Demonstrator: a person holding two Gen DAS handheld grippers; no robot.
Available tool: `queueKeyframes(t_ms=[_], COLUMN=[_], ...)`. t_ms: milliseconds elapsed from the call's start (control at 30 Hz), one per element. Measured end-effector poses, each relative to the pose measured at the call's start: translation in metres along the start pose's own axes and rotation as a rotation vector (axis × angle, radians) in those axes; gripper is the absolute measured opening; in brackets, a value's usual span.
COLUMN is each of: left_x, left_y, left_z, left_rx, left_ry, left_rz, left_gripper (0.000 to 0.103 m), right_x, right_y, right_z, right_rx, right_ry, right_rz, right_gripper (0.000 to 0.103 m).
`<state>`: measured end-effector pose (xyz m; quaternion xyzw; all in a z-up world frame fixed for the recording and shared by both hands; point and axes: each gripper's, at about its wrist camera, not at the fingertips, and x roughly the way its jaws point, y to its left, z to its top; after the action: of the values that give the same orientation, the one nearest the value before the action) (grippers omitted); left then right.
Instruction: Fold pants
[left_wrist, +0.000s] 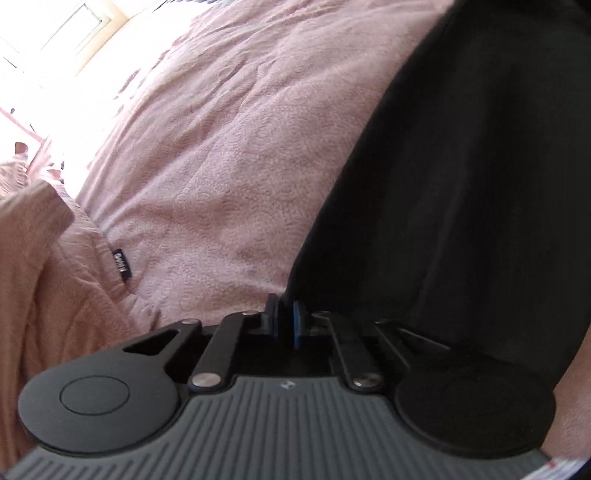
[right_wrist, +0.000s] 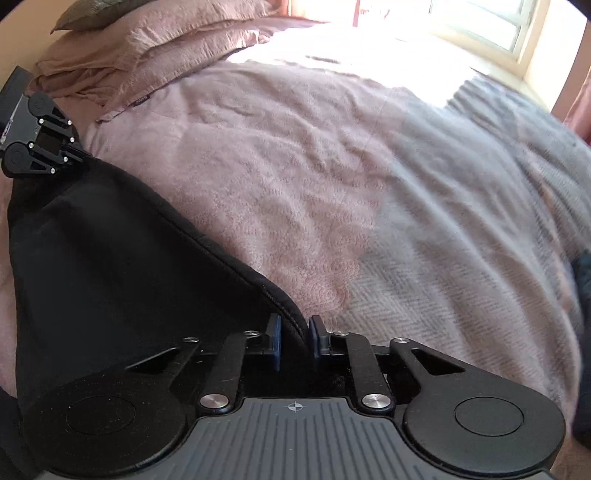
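Both jaws are nearly closed on black fabric: your left gripper (left_wrist: 285, 320) has its blue pads pinched on a corner of the black pants (left_wrist: 461, 192), and your right gripper (right_wrist: 295, 341) clamps a stitched hem edge of the same garment, with only the cloth's thickness between the pads. From the right wrist view, the pants (right_wrist: 110, 266) hang stretched between your two tools, running from the right one up to the left gripper (right_wrist: 79, 157) at the far left of the frame. Below them lies the bed's pink textured blanket (right_wrist: 280, 155), with a grey woven throw (right_wrist: 461, 236) spread beside it toward the window (right_wrist: 480, 22). Pink pillows (right_wrist: 155, 40) sit at the head of the bed.
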<state>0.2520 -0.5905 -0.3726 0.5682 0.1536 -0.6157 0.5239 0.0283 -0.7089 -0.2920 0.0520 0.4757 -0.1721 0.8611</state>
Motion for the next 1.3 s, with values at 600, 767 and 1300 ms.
queueKeyframes(t_ms=[600,767,1300], left_x=[-0.291,-0.297,-0.246], left_y=[-0.266,-0.294,-0.25], left_z=[-0.138,-0.175,-0.23], left_rx=[-0.68,-0.935,-1.275], left_ry=[0.124,0.124,-0.306], left_rz=[0.219,0.165,0.172], left_gripper=[0.01,0.012,0.027], right_x=[-0.209,-0.198,-0.17], right_y=[0.27,0.265,0.095], right_z=[-0.226,-0.284,-0.386], right_rx=[-0.339,-0.097,1.398], right_ry=[-0.06,0.097,-0.511], right_rz=[-0.214,-0.197,0.177], right_gripper=[0.013,0.025,0.049])
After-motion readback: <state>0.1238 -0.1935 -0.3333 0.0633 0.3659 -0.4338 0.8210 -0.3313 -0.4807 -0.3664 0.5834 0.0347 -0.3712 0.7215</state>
